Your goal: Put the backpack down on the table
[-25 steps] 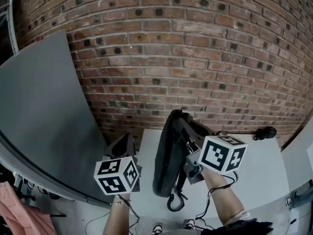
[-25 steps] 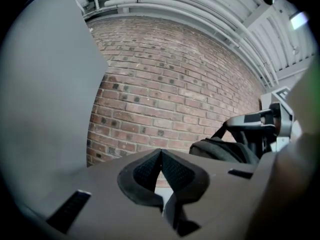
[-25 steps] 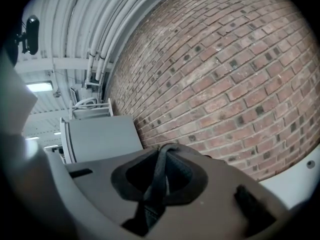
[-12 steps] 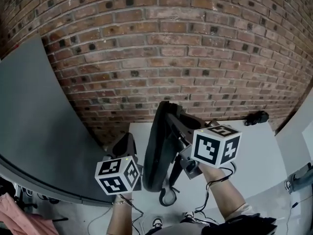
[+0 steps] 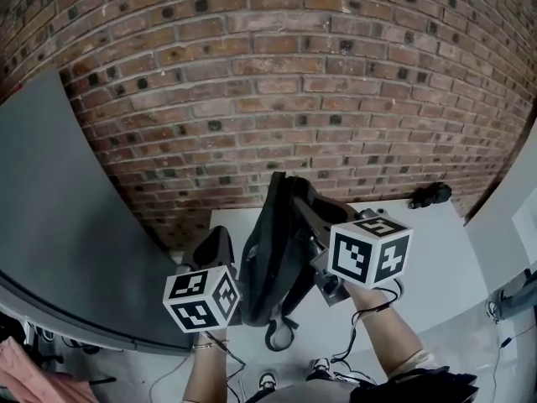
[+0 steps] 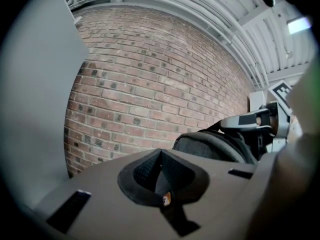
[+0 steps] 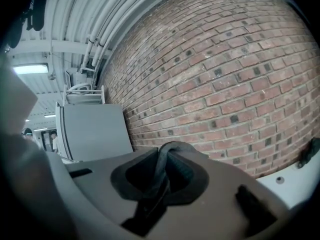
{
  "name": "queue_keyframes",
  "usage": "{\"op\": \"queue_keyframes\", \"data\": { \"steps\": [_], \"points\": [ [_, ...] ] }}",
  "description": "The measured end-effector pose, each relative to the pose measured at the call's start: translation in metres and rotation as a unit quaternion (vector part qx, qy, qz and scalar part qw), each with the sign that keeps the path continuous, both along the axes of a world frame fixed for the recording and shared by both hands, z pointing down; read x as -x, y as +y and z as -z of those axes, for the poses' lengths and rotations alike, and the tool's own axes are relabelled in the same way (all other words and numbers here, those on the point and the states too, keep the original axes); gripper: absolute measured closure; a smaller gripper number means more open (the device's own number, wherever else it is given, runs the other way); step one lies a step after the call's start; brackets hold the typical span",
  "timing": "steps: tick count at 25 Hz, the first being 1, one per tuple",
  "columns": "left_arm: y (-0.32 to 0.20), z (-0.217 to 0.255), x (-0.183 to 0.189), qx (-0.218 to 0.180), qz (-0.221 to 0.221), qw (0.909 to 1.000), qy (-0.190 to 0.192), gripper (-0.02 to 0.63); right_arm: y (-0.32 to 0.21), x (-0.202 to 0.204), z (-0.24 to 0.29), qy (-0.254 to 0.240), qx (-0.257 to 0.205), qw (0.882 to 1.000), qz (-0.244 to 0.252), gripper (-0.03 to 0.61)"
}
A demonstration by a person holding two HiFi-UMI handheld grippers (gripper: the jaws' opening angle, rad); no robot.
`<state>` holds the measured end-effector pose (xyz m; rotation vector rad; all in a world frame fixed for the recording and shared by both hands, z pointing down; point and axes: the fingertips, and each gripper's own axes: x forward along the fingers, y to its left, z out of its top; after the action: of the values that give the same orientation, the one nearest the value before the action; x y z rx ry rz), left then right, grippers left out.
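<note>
Backpack (image 5: 273, 250) held upright over a white surface (image 5: 428, 250).
Right gripper (image 7: 167, 160) fingers clamp a strap (image 7: 161, 176); left gripper (image 6: 160, 156) fingers pinch backpack fabric by a small unreadable orange tag (image 6: 165, 199).

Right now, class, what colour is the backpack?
The backpack is black; the head view shows it best.

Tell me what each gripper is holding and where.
The right gripper pinches the backpack by a dark strap. The left gripper is shut beside it; its hold can't be told.
</note>
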<state>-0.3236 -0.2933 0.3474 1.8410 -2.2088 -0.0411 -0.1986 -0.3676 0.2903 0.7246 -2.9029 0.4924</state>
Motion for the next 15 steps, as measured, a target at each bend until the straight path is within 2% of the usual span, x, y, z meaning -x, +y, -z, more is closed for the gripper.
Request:
{"op": "queue_keyframes", "data": {
  "steps": [15],
  "points": [
    [-0.025, -0.01, -0.067, 0.017, -0.056, 0.9983, -0.003, 0.601, -0.018, -0.066, -0.024, 0.025, 0.013, 0.998, -0.053, 0.526]
  ]
}}
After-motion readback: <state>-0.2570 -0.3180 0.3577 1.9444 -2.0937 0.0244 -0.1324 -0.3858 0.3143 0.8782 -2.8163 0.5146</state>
